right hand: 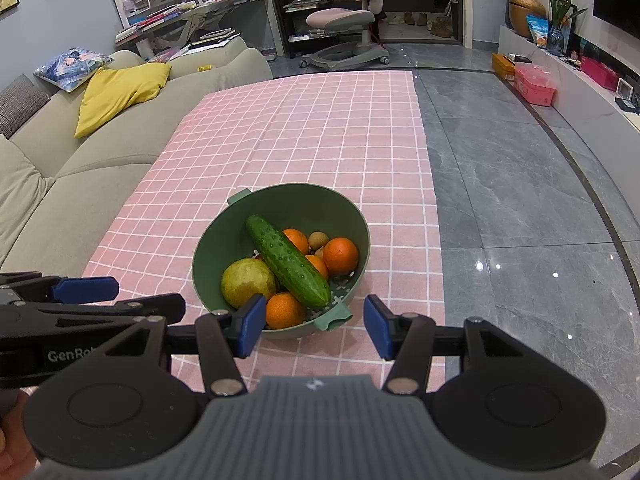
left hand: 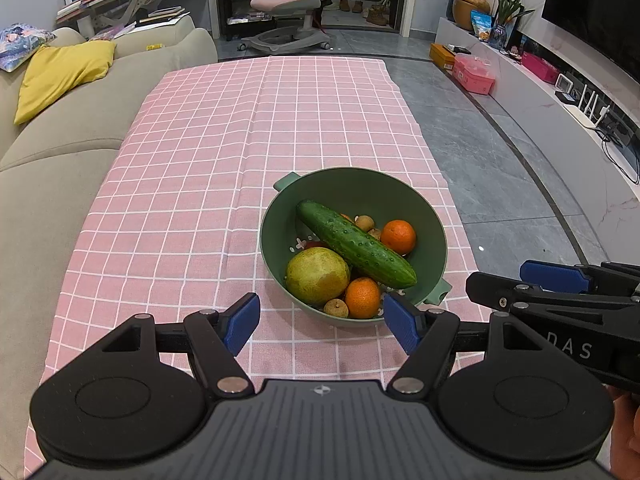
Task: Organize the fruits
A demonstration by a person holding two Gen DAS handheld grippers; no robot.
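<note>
A matt green plastic bowl (left hand: 434, 236) sits on a pink checked cloth (left hand: 240, 140) with soft creases. Inside, a glossy, bumpy-skinned cucumber (left hand: 356, 244), dimpled oranges (left hand: 398, 237) and a dull, rough-skinned pear (left hand: 317, 276). Beyond the cloth's right edge, polished grey stone floor (right hand: 520, 200) reflects lights.

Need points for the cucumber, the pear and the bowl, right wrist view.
cucumber (right hand: 289, 261), right wrist view, middle of its body
pear (right hand: 249, 282), right wrist view, centre of its yellow-green skin
bowl (right hand: 320, 200), right wrist view, far inner wall below the rim
</note>
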